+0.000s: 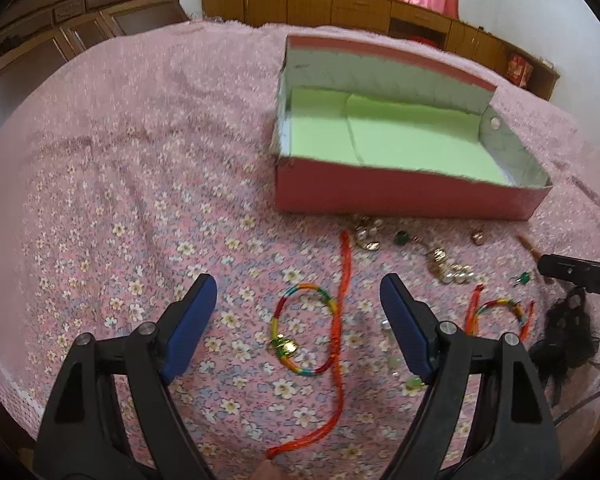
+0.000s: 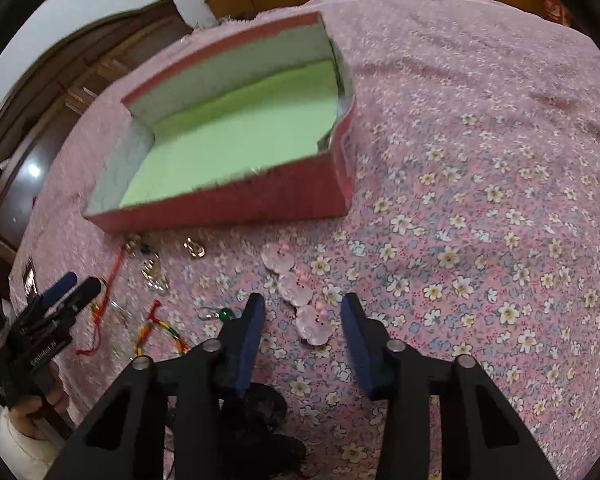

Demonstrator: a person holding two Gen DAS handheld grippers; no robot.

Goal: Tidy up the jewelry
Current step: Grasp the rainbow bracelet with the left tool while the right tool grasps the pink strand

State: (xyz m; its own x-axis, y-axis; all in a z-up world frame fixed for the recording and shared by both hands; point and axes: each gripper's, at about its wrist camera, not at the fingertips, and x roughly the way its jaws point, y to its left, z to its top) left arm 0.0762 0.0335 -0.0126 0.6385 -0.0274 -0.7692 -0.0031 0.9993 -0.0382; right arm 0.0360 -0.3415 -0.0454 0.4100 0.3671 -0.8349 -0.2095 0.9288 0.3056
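Right gripper (image 2: 302, 310) open, straddling pink beaded bracelet (image 2: 300, 298), untouched

free: open bedspread (image 2: 480, 200) right of box | blocked: jewelry (image 1: 440, 258) scattered just before pink box (image 1: 400, 196)

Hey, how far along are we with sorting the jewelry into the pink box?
Nothing looks done yet: the pink box shows only bare green lining. In hand: the left gripper hangs open over the rainbow bracelet; the right gripper, also open, straddles the pink translucent charms. Left: every piece on the bedspread.
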